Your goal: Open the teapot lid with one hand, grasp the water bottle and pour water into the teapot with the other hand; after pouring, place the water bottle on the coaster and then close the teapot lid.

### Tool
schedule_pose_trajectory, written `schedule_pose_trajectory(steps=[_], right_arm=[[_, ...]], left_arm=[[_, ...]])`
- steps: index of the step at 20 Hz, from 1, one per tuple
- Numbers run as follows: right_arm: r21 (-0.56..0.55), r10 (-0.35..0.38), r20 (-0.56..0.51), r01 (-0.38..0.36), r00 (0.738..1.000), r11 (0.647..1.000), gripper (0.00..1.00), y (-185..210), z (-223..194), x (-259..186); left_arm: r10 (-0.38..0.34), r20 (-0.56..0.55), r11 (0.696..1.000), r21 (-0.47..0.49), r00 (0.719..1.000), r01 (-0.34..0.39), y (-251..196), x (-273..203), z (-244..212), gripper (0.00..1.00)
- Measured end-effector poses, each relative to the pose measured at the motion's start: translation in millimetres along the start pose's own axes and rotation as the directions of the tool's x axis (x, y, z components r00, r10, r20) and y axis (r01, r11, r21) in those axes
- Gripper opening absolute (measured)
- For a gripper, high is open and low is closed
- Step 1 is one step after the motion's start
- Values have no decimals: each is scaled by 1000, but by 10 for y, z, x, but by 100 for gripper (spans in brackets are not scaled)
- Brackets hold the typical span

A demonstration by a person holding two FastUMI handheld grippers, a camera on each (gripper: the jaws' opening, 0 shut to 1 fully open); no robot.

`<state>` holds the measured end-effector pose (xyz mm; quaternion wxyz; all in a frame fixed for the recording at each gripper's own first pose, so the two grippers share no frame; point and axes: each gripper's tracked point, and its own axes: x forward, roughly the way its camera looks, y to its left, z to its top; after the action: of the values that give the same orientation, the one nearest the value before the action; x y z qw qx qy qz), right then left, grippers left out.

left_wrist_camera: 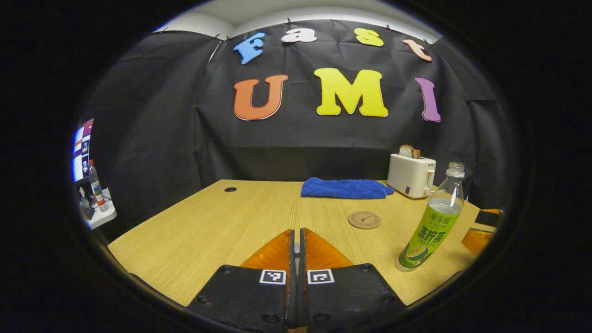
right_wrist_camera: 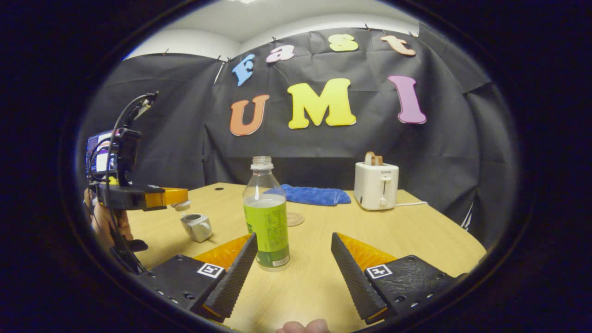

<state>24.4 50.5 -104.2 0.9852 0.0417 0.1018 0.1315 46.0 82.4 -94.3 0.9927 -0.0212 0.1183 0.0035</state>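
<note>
In the left gripper view my left tongs (left_wrist_camera: 296, 240) sit pressed together at bottom centre; the water bottle (left_wrist_camera: 433, 222) stands uncapped at right, the coaster (left_wrist_camera: 364, 219) beside it on the tabletop (left_wrist_camera: 208, 226).

In the right gripper view my right tongs (right_wrist_camera: 293, 259) gape apart, the bottle just ahead at centre; at left, my left tongs hold the lid (right_wrist_camera: 181, 205) (small, pale) above the open teapot (right_wrist_camera: 198, 226).

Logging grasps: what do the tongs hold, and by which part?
Left tongs grip the teapot lid by its top; right tongs hold nothing.

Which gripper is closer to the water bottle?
Right. The right gripper is open just in front of the water bottle. The left gripper is off to the side, above the teapot.
</note>
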Motion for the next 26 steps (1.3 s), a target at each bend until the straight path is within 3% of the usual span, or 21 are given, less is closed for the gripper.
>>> schedule_pose_trajectory(steps=[5, 9, 19, 21, 22, 26], right_arm=[[17, 33, -36, -32, 999, 999, 98, 213, -67, 269], [-5, 29, -29, -29, 999, 1000, 93, 350, -58, 467], [0, -58, -38, 58, 998, 998, 95, 344, -92, 719], [-10, -65, -33, 65, 997, 998, 78, 359, -90, 717], [-19, -61, -39, 61, 997, 998, 74, 370, -66, 707], [-147, -33, -21, 29, 999, 989, 70, 460, 180, 756]], left_arm=[[13, 24, 1000, -11, 1000, -12, 96, -274, 51, 2], [28, 41, 999, -22, 999, -27, 192, -429, 89, 3], [44, 84, 995, -95, 996, -36, 451, -536, 301, 2], [48, 91, 995, -94, 995, -39, 493, -535, 312, 2], [47, 92, 995, -89, 995, -39, 505, -536, 306, 2], [42, 85, 995, -93, 996, -34, 566, -527, 252, 2]])
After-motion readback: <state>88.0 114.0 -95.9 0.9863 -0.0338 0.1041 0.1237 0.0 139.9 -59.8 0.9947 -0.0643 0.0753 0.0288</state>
